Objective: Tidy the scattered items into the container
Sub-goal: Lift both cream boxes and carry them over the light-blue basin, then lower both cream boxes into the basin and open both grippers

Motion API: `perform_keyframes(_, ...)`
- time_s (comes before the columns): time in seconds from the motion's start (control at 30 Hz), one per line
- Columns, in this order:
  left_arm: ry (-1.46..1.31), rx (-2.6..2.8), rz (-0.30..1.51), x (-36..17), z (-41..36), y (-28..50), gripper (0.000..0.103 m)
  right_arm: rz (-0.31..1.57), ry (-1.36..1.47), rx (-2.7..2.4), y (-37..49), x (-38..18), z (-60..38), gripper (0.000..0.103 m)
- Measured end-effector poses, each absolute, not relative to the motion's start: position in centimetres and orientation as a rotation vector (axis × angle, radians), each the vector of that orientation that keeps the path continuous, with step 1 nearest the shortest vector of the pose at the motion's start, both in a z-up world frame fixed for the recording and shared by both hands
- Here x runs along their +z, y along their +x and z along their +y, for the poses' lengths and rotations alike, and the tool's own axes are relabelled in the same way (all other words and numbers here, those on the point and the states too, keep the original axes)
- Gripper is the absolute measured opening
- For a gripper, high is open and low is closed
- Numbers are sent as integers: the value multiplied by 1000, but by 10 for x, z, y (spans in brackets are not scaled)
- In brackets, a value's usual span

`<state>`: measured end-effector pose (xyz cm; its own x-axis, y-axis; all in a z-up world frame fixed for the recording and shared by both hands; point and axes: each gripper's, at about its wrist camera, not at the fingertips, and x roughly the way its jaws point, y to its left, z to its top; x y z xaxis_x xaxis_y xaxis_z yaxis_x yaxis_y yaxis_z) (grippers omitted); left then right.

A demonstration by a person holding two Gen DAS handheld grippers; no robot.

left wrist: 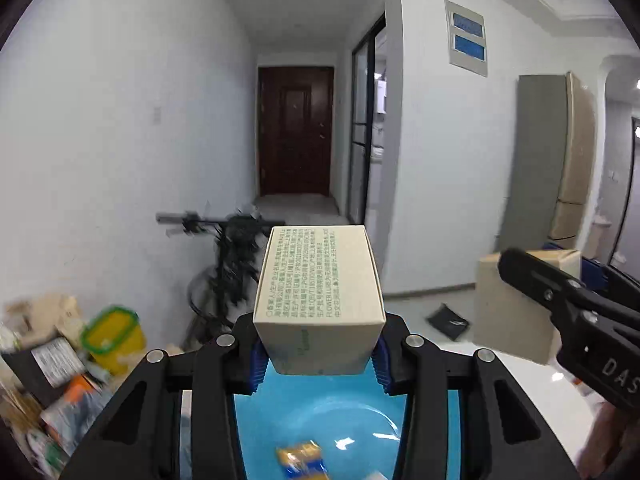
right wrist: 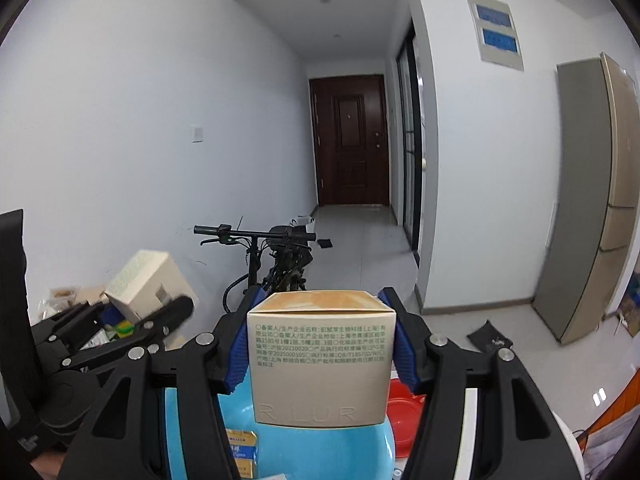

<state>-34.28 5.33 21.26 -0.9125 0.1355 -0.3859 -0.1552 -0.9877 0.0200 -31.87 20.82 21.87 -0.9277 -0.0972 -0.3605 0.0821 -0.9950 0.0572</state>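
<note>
Holding a carton in each tool here, so you're carrying double. Your left gripper is clamping the pale box between its blue pads, box standing up past the fingertips with the printed face toward the lens. Your right gripper is pinching the tan box the same way, low on its sides. Right under both sets of jaws the blue container is sitting with a small yellow-and-blue packet already lying in it; from the right wrist a red bowl is peeking out just past the container's far-right edge. Each tool is showing up off to the side of the other, pretty near.

Where it could go sideways, I reckon: you're gripping near the bottom of tall cartons, so either could pivot and tip out. Letting go off-centre could bounce one off the rim, and the tools could bump. Further out there's the bike and door, no bother.
</note>
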Motion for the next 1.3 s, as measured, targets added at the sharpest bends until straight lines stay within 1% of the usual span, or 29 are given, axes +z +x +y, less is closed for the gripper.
perform_keyframes(0.1,-551,2944,121,225,58,-346,44,-50,566,-3009,-326,226,210,57)
perform_keyframes(0.27,-615,2953,161,229,65,-352,44,-124,658,-2949,-346,227,214,57)
perform_keyframes(0.4,-851,2916,147,212,62,-374,44,-107,851,-2894,-370,218,212,57)
perform_keyframes(0.47,-1046,2902,215,197,64,-389,44,-91,938,-2841,-379,209,211,57)
perform_keyframes(0.53,-1162,2842,239,181,64,-400,44,-105,1009,-2772,-387,198,211,57)
perform_keyframes(0.63,-1293,2762,197,160,61,-412,44,-131,1158,-2726,-398,174,214,57)
perform_keyframes(0.77,-1525,2555,36,115,56,-426,44,-181,1405,-2558,-415,132,213,57)
perform_keyframes(0.83,-1599,2461,8,93,55,-425,44,-192,1489,-2458,-417,112,209,57)
perform_keyframes(0.93,-1626,2459,31,74,56,-422,44,-148,1558,-2442,-420,94,206,57)
perform_keyframes(1.07,-1659,2451,62,56,57,-425,44,-140,1615,-2428,-425,79,203,57)
perform_keyframes(1.17,-1661,2449,84,50,54,-427,44,-110,1629,-2439,-425,80,202,57)
perform_keyframes(1.3,-1673,2438,47,51,53,-431,44,-131,1634,-2445,-429,83,207,57)
